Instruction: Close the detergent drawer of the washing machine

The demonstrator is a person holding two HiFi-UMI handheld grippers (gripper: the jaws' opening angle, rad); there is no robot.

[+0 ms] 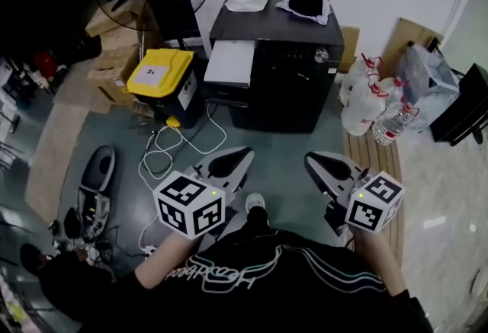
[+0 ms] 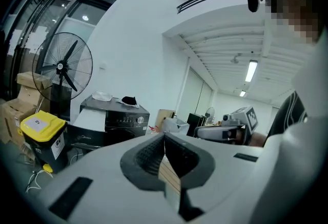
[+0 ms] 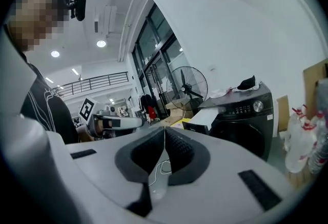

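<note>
Left claw point(image 1: 242, 155) and right claw point(image 1: 313, 160) both pinched together, empty. Guessing that's because pushing the open detergent drawer point(image 1: 230, 62), upper middle, needs no grip.

The washing machine point(image 1: 284, 88) sits at twelve o'clock in the head view: a dark front-loader, upright, with a silver dial point(image 1: 322, 56) at the right end of its panel. And the detergent drawer point(image 1: 229, 62) is open, pulled well out from the front's top left, toward eleven o'clock, its white top face level.
</note>
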